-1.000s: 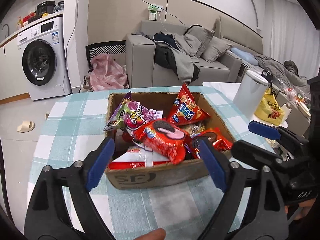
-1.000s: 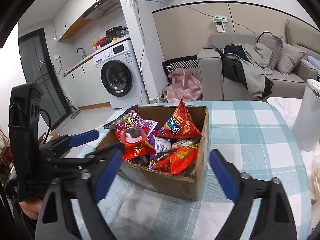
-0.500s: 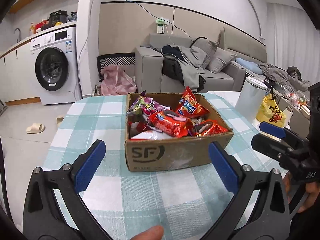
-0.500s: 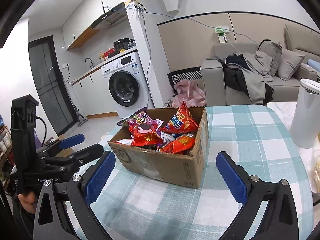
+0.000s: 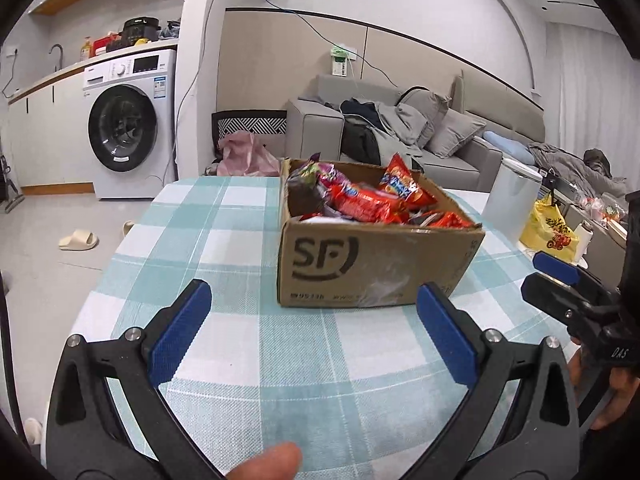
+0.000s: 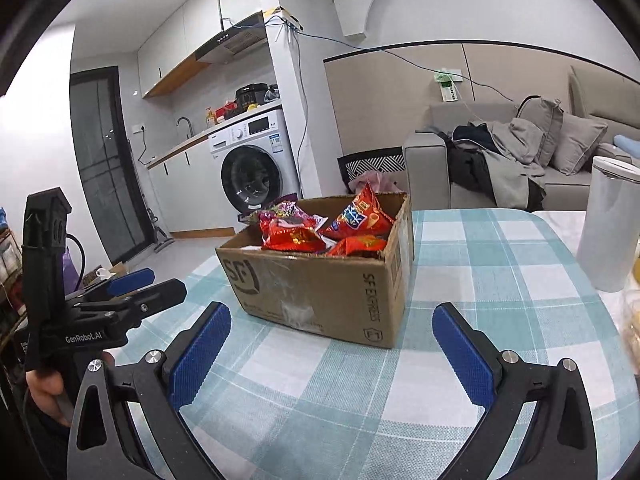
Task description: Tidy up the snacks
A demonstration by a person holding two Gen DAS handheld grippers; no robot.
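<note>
A brown cardboard box (image 5: 376, 264) marked SF stands on the checked tablecloth (image 5: 248, 240) and holds several snack bags (image 5: 360, 200), mostly red with one purple. The box also shows in the right wrist view (image 6: 320, 292) with its snack bags (image 6: 320, 228). My left gripper (image 5: 312, 336) is open and empty, low over the cloth, a short way in front of the box. My right gripper (image 6: 330, 354) is open and empty, in front of the box's near right corner. Each gripper shows at the edge of the other's view.
A white cylindrical container (image 6: 608, 224) stands on the table right of the box. A yellow bag (image 5: 550, 230) lies beyond it. The table's left edge (image 5: 120, 248) drops to the floor. A washing machine (image 5: 128, 128) and a sofa (image 5: 400, 140) stand behind.
Both grippers have pulled back from above the box and dropped lower. They now look at its front side instead of down into it. Both stayed open.
</note>
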